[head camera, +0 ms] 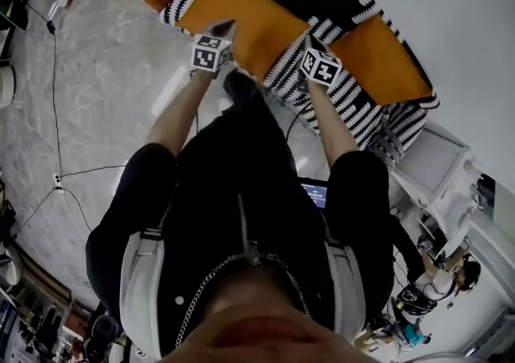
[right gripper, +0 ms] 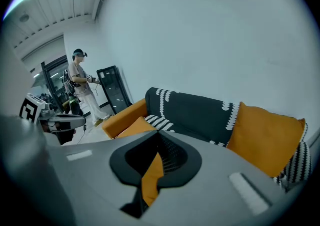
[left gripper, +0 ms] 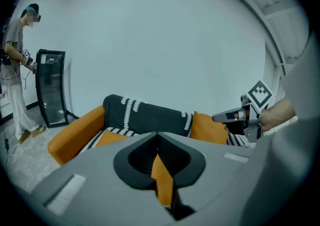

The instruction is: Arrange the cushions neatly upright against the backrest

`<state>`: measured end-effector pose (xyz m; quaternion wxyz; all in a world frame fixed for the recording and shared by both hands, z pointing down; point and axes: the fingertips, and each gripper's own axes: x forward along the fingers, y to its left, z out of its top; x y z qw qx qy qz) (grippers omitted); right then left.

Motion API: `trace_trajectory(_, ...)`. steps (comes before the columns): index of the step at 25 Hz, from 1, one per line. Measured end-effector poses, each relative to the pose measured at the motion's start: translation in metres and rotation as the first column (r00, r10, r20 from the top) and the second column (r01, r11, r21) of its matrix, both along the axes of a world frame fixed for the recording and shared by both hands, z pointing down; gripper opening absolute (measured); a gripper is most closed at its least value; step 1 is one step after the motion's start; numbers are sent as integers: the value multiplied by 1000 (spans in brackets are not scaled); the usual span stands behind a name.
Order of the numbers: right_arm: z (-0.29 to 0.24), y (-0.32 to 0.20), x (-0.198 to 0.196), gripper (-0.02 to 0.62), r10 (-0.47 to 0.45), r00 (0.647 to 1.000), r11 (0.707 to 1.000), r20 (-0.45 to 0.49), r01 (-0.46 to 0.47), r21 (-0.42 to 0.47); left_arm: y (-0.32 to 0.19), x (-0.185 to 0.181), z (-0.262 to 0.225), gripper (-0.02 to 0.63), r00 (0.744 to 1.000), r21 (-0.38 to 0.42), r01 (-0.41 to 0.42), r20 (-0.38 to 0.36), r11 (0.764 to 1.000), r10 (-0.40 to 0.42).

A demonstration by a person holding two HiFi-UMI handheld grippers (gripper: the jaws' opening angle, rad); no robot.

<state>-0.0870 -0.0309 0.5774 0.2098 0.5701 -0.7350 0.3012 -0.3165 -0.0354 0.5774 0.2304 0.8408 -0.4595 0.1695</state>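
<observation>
Sofa (head camera: 265,23), orange seat with a black, white-trimmed backrest (right gripper: 195,112), lay ahead. One orange cushion (right gripper: 262,137) stood upright against the backrest at the sofa's right end. Left gripper (head camera: 224,31) and right gripper (head camera: 309,46) hung over the seat's front edge, apart from each other. Jaws of both were together, gripping nothing.

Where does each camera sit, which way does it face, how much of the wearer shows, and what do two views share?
Head view: on the person's head, looking steeply down past chest and forearms at left gripper, right gripper and sofa.
Left gripper view: rides the left gripper, faces the sofa along shut jaws; right gripper and hand at right.
Right gripper view: rides the right gripper, faces the sofa; left gripper at left.
Both gripper views share the upright cushion and bystander.
</observation>
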Motion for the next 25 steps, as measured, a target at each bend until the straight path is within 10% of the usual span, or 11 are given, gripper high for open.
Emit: trace_trajectory(25,90,-183,-20,3,221,973,968,63,-212,-133,-247,-73,34,11,970,-130,-149,173,980,170)
